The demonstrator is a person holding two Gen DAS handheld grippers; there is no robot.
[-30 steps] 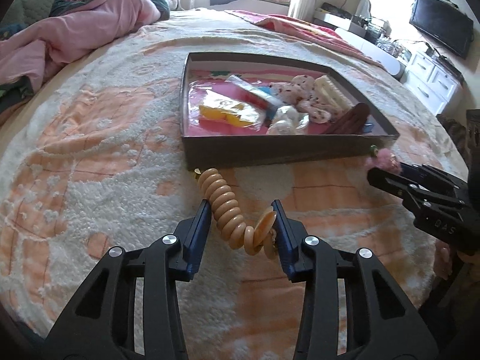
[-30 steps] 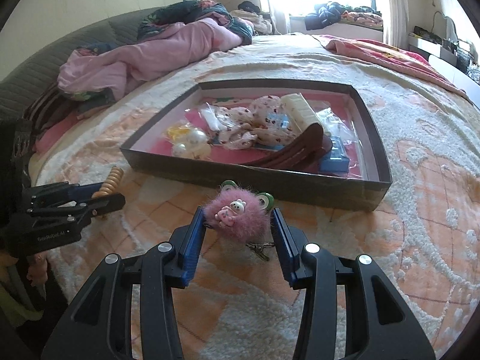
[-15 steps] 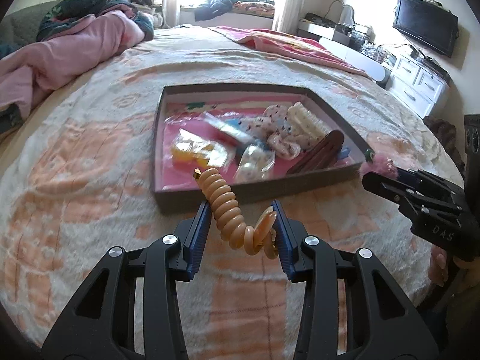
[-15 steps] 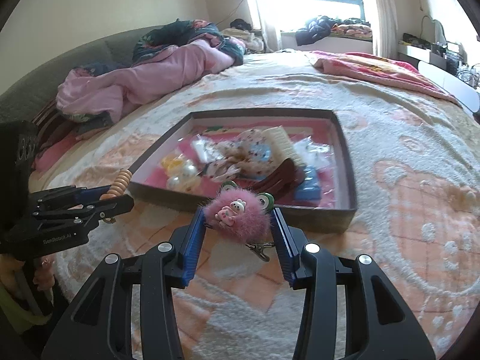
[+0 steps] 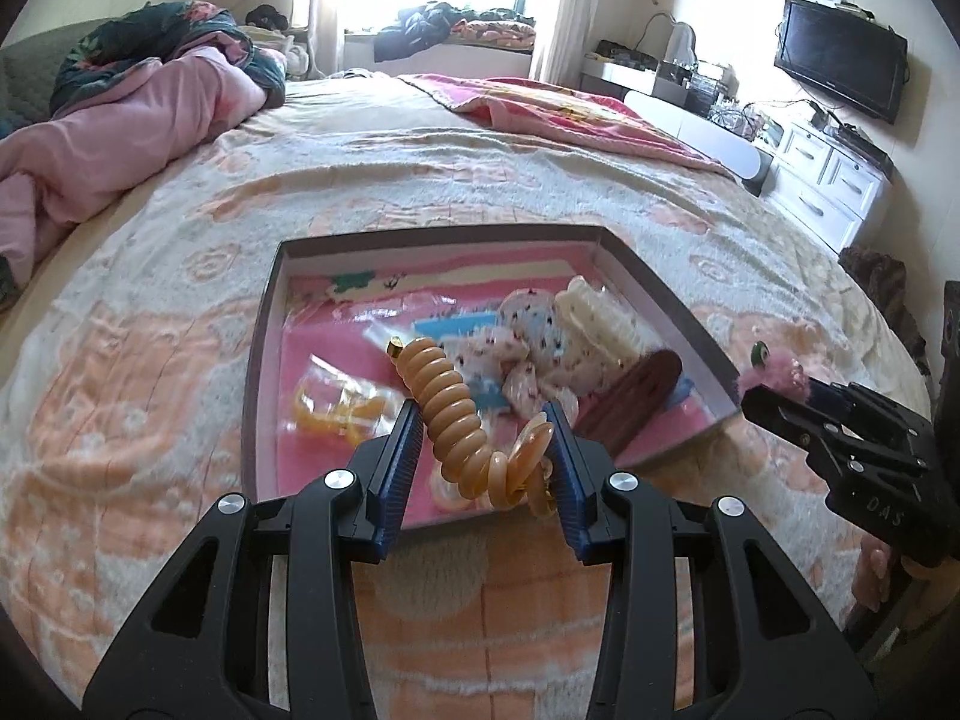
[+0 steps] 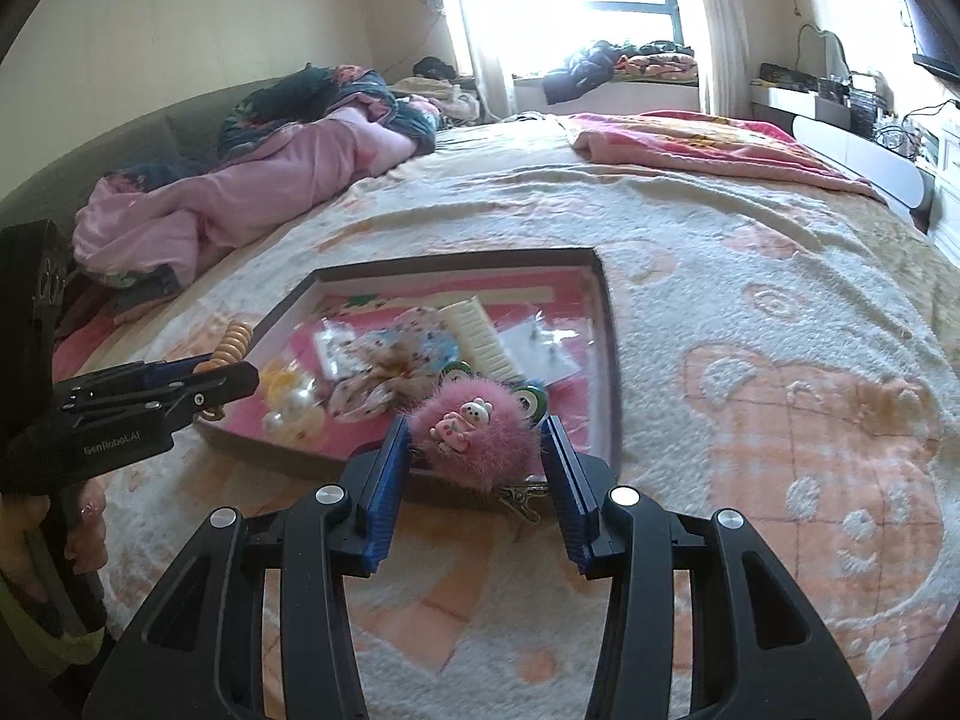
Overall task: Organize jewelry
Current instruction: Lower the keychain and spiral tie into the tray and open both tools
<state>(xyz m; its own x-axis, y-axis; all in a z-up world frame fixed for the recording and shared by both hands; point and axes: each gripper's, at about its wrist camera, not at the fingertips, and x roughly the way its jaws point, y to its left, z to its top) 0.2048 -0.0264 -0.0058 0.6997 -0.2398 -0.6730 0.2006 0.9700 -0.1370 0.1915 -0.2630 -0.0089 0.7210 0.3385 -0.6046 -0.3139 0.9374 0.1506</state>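
The left hand-held gripper (image 5: 483,450) is clamped on a tan spiral hair tie (image 5: 456,414), a chunky coil with a little gold end cap. It sticks up and away from the pads, hanging in the air over the near edge of the tray (image 5: 259,324). The right hand-held gripper (image 6: 477,462) is squeezed around a fluffy pink pom-pom clip (image 6: 474,435) with tiny cartoon charms on the front, green googly eyes behind and a metal clip dangling underneath, also just over the tray's near wall.

The tray is a shallow dark box with a pink lining, sitting on the bed (image 5: 150,372) roughly mid-blanket. Already inside: a spotted fabric scrunchie (image 5: 534,342), a cream claw clip (image 5: 600,318), a brown barrette (image 5: 642,390), something yellow in a plastic bag (image 5: 336,408) and pearl beads (image 6: 288,408). A rumpled pink duvet (image 5: 120,120) is piled along the bed's far left edge.
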